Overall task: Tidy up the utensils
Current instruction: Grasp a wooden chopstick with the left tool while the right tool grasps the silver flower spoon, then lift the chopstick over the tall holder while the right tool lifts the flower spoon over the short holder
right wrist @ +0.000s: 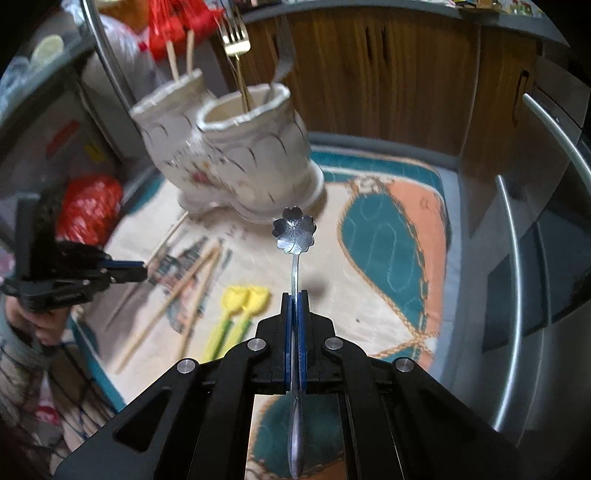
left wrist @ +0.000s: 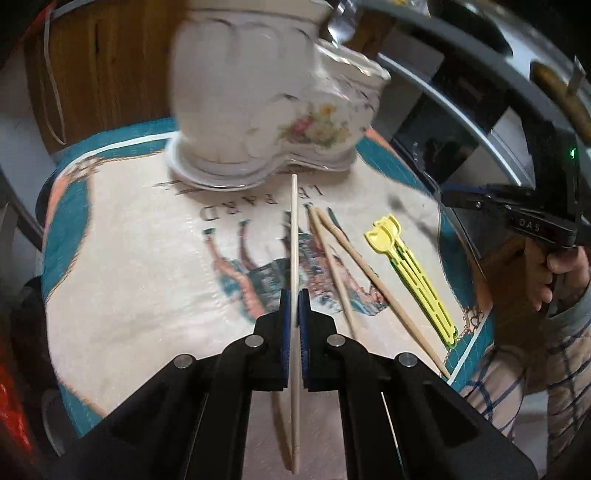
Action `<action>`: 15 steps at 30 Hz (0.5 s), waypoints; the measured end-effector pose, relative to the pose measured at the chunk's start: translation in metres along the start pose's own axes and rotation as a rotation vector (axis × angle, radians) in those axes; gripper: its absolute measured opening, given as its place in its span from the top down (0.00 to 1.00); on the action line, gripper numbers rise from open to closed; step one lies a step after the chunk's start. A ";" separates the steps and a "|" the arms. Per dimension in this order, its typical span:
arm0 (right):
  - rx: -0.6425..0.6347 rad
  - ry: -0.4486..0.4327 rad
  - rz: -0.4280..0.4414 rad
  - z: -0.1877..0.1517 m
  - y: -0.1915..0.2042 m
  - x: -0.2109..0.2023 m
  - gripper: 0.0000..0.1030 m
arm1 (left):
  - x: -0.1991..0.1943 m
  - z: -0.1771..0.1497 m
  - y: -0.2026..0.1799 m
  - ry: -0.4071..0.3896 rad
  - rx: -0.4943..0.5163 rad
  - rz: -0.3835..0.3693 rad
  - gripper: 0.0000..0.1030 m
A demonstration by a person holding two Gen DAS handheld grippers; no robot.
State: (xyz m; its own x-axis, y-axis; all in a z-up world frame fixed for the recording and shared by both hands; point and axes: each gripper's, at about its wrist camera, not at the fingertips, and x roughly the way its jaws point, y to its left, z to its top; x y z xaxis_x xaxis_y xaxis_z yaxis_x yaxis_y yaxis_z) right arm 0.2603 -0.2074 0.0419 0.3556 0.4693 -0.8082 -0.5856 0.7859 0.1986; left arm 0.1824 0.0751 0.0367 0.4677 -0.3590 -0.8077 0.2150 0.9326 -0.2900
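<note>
- Jaws of the left gripper (left wrist: 294,314) are clenched on 1 pale wooden chopstick (left wrist: 294,236), pinched partway along its length, its tip reaching toward the ceramic holder (left wrist: 258,92).
- Jaws of the right gripper (right wrist: 294,314) are clamped on the thin stem of a metal spoon (right wrist: 294,230) with a flower-shaped bowl, which is raised clear of the cloth.
- Handling, as I judge it: the chopstick is light, stiff and smooth, so it could pivot in the pads; the spoon is stiff and slick (a grip nearer its middle would swing less).
- Holder looks fragile and tippable; a fork (right wrist: 236,33) and other utensils stand in its 2 cups.
- Left on the printed cloth (left wrist: 147,258): 2 brown chopsticks (left wrist: 343,266) and yellow plastic pieces (left wrist: 417,280), just beside each other.
- Beyond: wooden cabinet fronts (right wrist: 388,74) and a curved metal rail (right wrist: 517,280).
</note>
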 end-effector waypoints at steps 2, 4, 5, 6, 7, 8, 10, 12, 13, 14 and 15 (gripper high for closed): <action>0.010 -0.027 0.019 0.001 0.000 -0.003 0.96 | -0.010 -0.006 0.009 -0.028 -0.014 -0.018 0.96; 0.022 -0.048 0.039 0.000 -0.001 -0.005 0.96 | -0.020 -0.009 0.019 -0.051 -0.029 -0.029 0.96; 0.027 -0.062 0.044 0.000 0.001 -0.005 0.96 | -0.023 -0.011 0.021 -0.058 -0.033 -0.029 0.96; 0.034 -0.078 0.046 0.000 0.002 -0.006 0.96 | -0.026 -0.013 0.022 -0.068 -0.039 -0.029 0.96; 0.048 -0.097 0.052 0.000 0.002 -0.007 0.96 | -0.032 -0.014 0.026 -0.085 -0.051 -0.028 0.96; 0.059 -0.116 0.060 0.001 0.002 -0.009 0.96 | -0.027 -0.009 0.023 -0.095 -0.061 -0.029 0.96; 0.073 -0.154 0.072 0.002 0.004 -0.013 0.96 | -0.043 -0.011 0.029 -0.140 -0.077 -0.042 0.96; 0.080 -0.190 0.086 0.004 0.008 -0.017 0.96 | -0.045 -0.003 0.022 -0.185 -0.081 -0.054 0.96; 0.081 -0.209 0.092 0.005 0.010 -0.019 0.96 | -0.051 0.000 0.021 -0.220 -0.078 -0.064 0.96; 0.080 -0.240 0.099 0.007 0.014 -0.023 0.96 | -0.054 0.003 0.019 -0.243 -0.074 -0.069 0.96; 0.080 -0.263 0.105 0.008 0.016 -0.026 0.96 | -0.059 0.005 0.018 -0.268 -0.071 -0.073 0.96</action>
State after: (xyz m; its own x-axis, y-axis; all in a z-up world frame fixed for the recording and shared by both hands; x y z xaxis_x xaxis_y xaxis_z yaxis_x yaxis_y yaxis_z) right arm 0.2478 -0.2032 0.0705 0.4790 0.6302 -0.6111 -0.5736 0.7517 0.3255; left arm 0.1631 0.1126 0.0822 0.6650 -0.4139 -0.6216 0.2005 0.9008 -0.3852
